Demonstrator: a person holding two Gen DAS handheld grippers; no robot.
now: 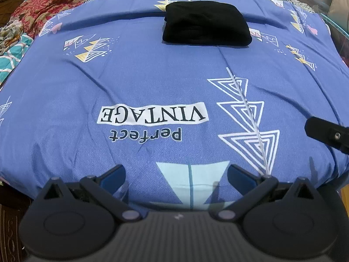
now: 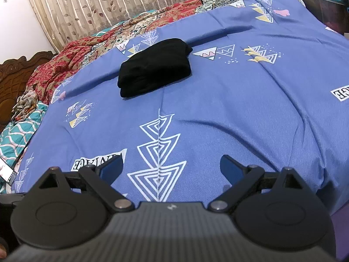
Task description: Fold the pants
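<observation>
The pants [image 1: 206, 23] are lying as a compact black bundle far up the bed [image 1: 152, 83], on the blue printed sheet, just in front of a long ridge in the cloth. From both wrist views the bundle looks squared off, with layered edges showing at its near side, so the folding itself appears finished, or nearly so.

Both tongs are hanging over the near edge of the bed, well apart from the pants. The left tongs [image 1: 176, 175] are gaping wide with nothing between them; the right tongs [image 2: 171, 168] are likewise spread and empty.

This reads as the closing step. If anything is left, it is a light tidy: reaching forward and pressing the top layer flat without dragging the stack out of square.
</observation>
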